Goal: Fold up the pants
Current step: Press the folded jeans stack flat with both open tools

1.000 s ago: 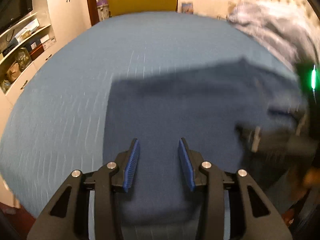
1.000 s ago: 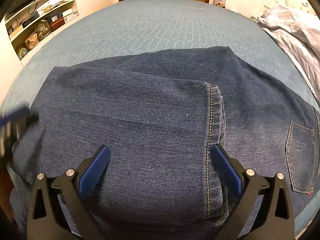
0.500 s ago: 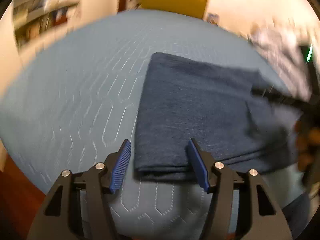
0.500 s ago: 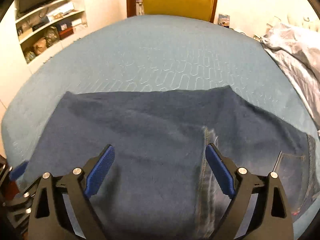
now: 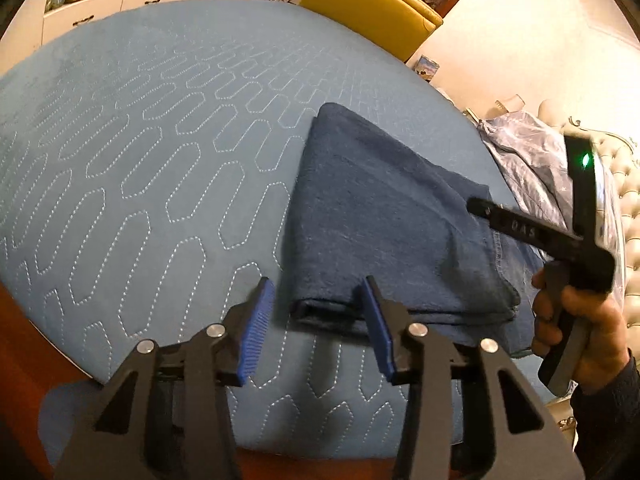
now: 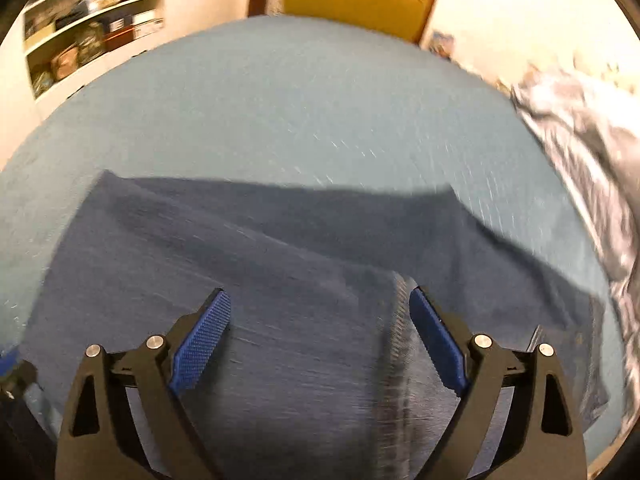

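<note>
1. Lying folded on the blue quilted bed [image 5: 152, 168], the dark denim pants [image 5: 384, 224] sit toward its near edge, a thick folded end facing the left gripper [image 5: 316, 332].
2. That left gripper hovers just over the near edge of the bed; its jaws are closing, and the corner of the folded end shows between the blue pads [image 5: 256, 332] without the pads pressing on it.
3. In the right wrist view, which is blurred, the right gripper [image 6: 320, 340] hangs above the pants [image 6: 280, 280] with its jaws spread wide, holding nothing; a stitched hem [image 6: 396, 344] runs just inside the right-hand pad.
4. A hand [image 5: 580, 320] in a dark sleeve grips the handle of that right gripper at the right side of the left wrist view.
5. Beyond the far edge of the bed stands a yellow chair [image 5: 368, 4]; a crumpled pale garment [image 5: 532, 160] lies at the bed's right edge.
</note>
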`<control>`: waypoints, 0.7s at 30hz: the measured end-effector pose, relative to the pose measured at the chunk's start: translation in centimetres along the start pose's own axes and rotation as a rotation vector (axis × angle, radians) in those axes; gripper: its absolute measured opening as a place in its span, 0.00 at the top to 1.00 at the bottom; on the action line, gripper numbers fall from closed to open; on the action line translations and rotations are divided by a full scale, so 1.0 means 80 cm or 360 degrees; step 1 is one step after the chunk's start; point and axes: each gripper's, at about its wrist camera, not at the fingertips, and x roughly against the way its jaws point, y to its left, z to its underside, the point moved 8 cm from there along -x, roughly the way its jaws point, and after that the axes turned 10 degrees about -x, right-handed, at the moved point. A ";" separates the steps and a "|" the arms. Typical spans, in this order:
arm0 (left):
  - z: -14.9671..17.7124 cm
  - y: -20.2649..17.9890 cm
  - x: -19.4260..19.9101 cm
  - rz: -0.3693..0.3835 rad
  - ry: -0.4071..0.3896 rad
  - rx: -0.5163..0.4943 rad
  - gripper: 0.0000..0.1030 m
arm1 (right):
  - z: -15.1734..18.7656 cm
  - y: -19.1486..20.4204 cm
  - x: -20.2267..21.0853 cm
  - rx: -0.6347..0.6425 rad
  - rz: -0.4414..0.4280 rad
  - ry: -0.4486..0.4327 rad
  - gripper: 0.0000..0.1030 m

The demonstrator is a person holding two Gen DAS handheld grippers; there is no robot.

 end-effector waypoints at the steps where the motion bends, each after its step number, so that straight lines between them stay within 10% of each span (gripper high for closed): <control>1: 0.000 0.000 0.000 0.0001 0.0001 0.0003 0.56 | -0.002 0.010 0.003 0.0023 0.0000 -0.0007 0.15; 10: 0.001 0.004 -0.004 0.0114 0.0032 0.0084 0.74 | -0.011 0.083 0.014 0.0137 -0.0052 0.0021 0.15; 21: -0.006 -0.005 0.015 0.0155 -0.0034 0.0132 0.89 | -0.031 0.185 0.001 0.0023 -0.0498 0.0610 0.14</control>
